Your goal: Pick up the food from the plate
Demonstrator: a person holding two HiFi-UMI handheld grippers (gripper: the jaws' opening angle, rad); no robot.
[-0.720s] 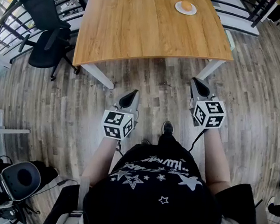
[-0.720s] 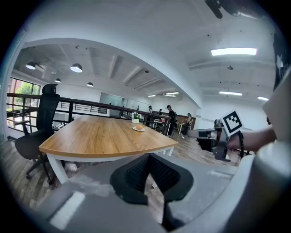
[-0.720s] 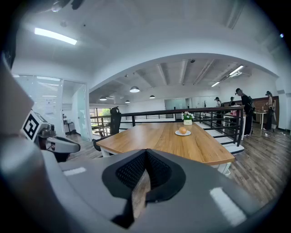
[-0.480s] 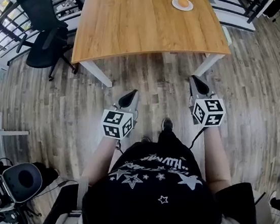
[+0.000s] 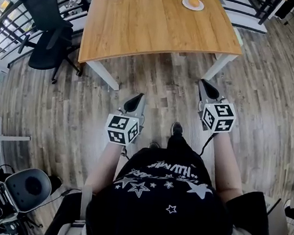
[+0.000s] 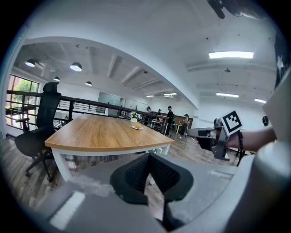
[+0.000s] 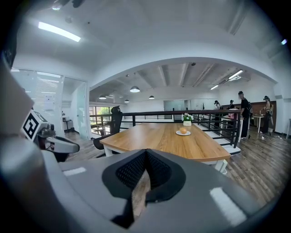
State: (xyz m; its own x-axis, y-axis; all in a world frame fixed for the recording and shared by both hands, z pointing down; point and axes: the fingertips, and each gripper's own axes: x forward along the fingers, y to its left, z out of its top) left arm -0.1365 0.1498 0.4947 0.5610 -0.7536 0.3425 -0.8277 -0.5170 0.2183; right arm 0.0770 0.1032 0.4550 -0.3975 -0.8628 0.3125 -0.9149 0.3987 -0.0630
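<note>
An orange round piece of food [image 5: 193,1] lies on a small white plate [image 5: 192,7] at the far right of a wooden table [image 5: 148,23]. The food [image 7: 183,130] on its plate [image 7: 183,133] shows small in the right gripper view, and the plate [image 6: 137,128] tiny in the left gripper view. My left gripper [image 5: 135,102] and right gripper [image 5: 209,88] are held over the floor, short of the table's near edge, far from the plate. Both are shut with nothing between the jaws.
A black office chair [image 5: 46,26] stands left of the table. A black railing [image 7: 213,119] runs behind the table, with a small flower pot [image 7: 187,121] near the plate. People stand far off at the back. A bag and gear [image 5: 2,197] lie on the floor behind me at left.
The view has shifted slightly; the table and plate sit a little differently in the head view. Both grippers hold nearly the same place, still shut.
</note>
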